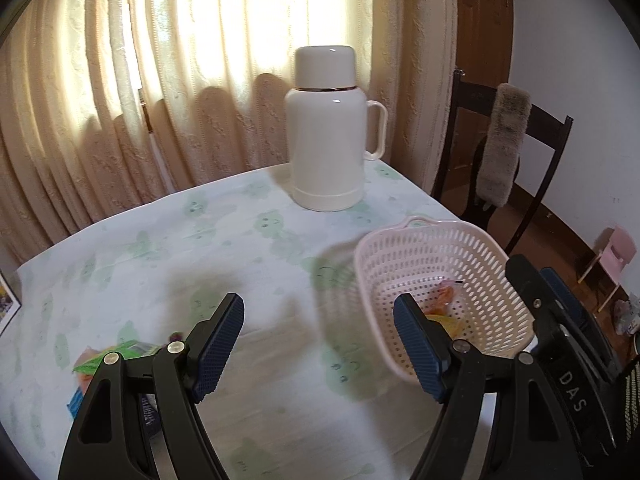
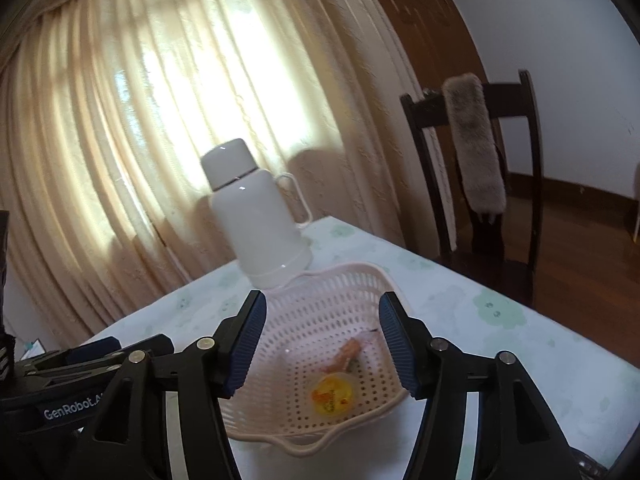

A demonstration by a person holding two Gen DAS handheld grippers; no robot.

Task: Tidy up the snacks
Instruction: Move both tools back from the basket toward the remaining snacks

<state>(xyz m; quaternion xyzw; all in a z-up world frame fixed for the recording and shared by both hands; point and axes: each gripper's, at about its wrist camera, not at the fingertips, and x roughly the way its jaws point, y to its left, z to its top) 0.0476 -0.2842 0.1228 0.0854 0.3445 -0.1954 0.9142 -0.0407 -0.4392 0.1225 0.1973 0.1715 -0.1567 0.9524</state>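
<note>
The basket (image 2: 320,360) stands on the tabletop (image 1: 260,360), near its right edge. Inside the basket lie a round jelly cup (image 2: 333,395) and, just behind it, a wrapped snack (image 2: 344,354). Behind the basket and slightly left stands the flask (image 1: 328,132), before the curtain (image 1: 160,80). Well left of the basket lie loose snack packets (image 1: 116,356). Right of the basket, beyond the tabletop edge, stands a chair (image 2: 492,184).

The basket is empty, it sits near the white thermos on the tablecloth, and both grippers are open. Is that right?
Not quite. The basket is not empty: the right wrist view shows a yellow jelly cup and an orange wrapped snack in it. The rest holds.
</note>
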